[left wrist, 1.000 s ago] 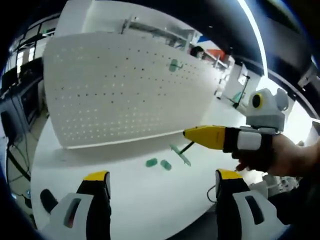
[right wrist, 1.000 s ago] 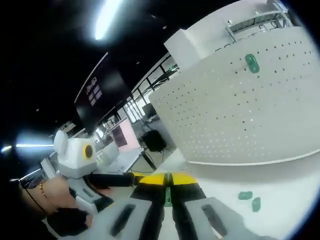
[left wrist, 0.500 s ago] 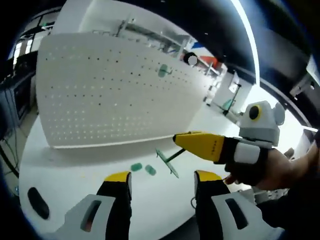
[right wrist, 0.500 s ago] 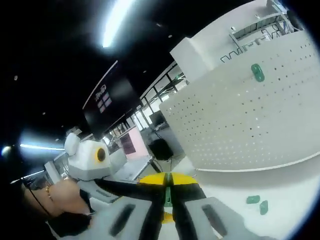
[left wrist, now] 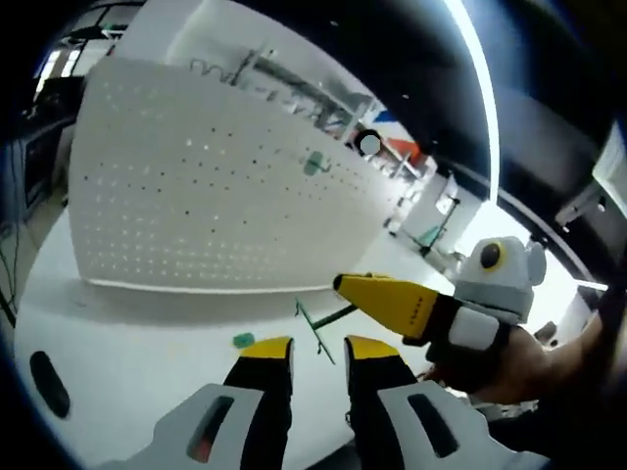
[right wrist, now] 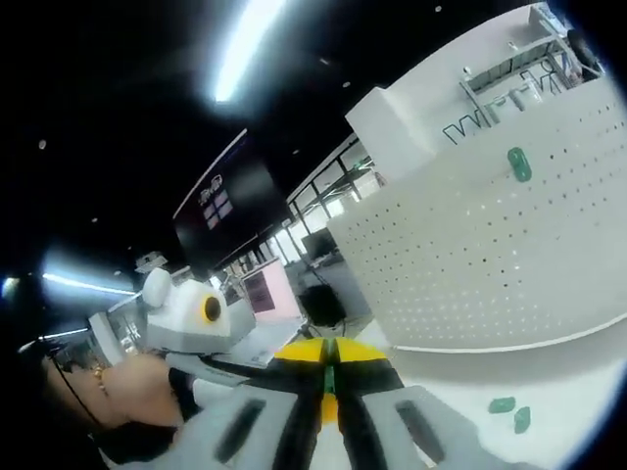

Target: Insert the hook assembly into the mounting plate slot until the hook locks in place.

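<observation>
The white pegboard mounting plate (left wrist: 206,196) stands upright on the table, with a green plug (left wrist: 313,164) set in it high up. My right gripper (left wrist: 355,290) comes in from the right, shut on a thin green hook assembly (left wrist: 315,328) that hangs from its yellow tips just above the table. My left gripper (left wrist: 318,349) is open by a narrow gap, its yellow tips on either side of the hook's lower end; I cannot tell whether they touch it. In the right gripper view the jaws (right wrist: 328,358) are pressed together on a green strip, facing the pegboard (right wrist: 490,255) and its plug (right wrist: 519,164).
One small green piece (left wrist: 243,340) lies on the white table (left wrist: 127,333) near the pegboard's foot; two show in the right gripper view (right wrist: 502,403). A person's hand (right wrist: 122,392) holds the left gripper. Benches and racks stand behind the board.
My left jaws have closed from wide apart to a narrow gap. The right gripper with the hook has drawn closer, so the hook now hangs just above that gap.
</observation>
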Motion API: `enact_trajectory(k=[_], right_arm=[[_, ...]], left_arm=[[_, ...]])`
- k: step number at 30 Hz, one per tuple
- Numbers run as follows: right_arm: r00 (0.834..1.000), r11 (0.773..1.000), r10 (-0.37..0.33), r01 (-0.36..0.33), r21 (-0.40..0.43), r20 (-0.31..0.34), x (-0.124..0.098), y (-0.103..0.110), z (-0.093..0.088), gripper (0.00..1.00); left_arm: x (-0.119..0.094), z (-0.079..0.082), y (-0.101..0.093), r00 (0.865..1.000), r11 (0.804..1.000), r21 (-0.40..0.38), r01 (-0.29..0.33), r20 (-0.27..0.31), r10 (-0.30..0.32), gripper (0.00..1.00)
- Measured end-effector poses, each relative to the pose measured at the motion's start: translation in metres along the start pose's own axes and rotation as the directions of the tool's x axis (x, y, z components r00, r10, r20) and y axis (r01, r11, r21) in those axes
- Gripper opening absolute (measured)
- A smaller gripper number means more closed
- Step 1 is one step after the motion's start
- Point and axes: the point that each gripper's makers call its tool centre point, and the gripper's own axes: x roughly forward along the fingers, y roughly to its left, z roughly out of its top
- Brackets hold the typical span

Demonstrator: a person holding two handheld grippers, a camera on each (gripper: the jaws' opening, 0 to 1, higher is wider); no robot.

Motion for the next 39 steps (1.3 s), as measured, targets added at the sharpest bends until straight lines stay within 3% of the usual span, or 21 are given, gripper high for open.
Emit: enact_trajectory(k=[5, 20, 27, 30, 34, 39], right_arm=[[1.000, 1.000, 0.005, -0.005, -0.014, 0.004, 0.000, 0.002, 0.002, 0.00], [1.000, 0.992, 0.019, -0.020, -0.122, -0.008, 0.000, 0.015, 0.002, 0.00], [0.999, 0.984, 0.029, -0.031, -0.173, -0.014, -0.002, 0.019, -0.001, 0.01], [0.999, 0.989, 0.032, -0.033, -0.142, -0.014, -0.002, 0.017, -0.003, 0.01], [0.999, 0.991, 0.034, -0.036, -0.131, -0.022, -0.002, 0.018, -0.004, 0.02], [1.000, 0.997, 0.022, -0.023, -0.079, -0.013, -0.004, 0.017, 0.001, 0.12]], left_arm=[[-0.002, 0.003, -0.004, 0.999, 0.999, -0.027, 0.032, 0.020, -0.031, 0.11], [-0.004, 0.005, -0.008, 0.996, 0.995, -0.073, 0.073, 0.048, -0.069, 0.06], [-0.005, 0.005, -0.006, 0.997, 0.998, -0.032, 0.054, 0.052, -0.052, 0.04], [-0.007, 0.009, 0.000, 0.997, 0.999, -0.034, 0.025, 0.077, -0.022, 0.03], [-0.007, 0.008, -0.002, 0.998, 0.999, -0.032, 0.027, 0.065, -0.025, 0.01], [-0.007, 0.011, -0.002, 0.997, 1.000, 0.013, -0.006, 0.080, 0.005, 0.01]])
